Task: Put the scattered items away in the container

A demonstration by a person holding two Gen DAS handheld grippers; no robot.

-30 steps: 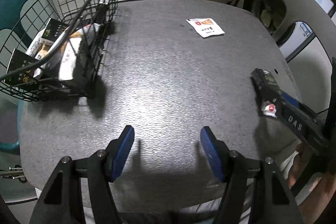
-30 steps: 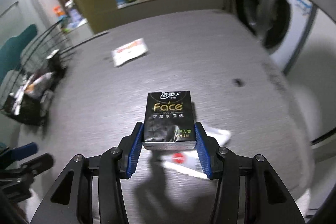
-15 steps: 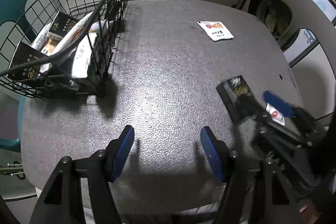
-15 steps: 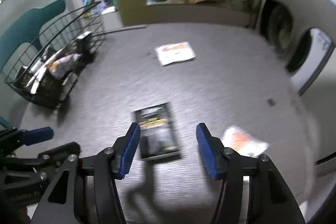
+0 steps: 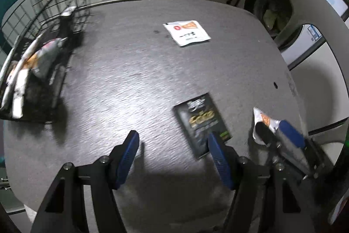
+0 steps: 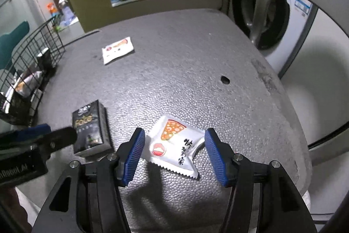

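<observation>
right gripper: jaws parted, gripping nothing, white snack sachet flat between its pads, untouched | left gripper: jaws wide, empty, black tissue pack just ahead by its right pad | second white sachet farther ahead | wire basket far left, already holding packets
</observation>
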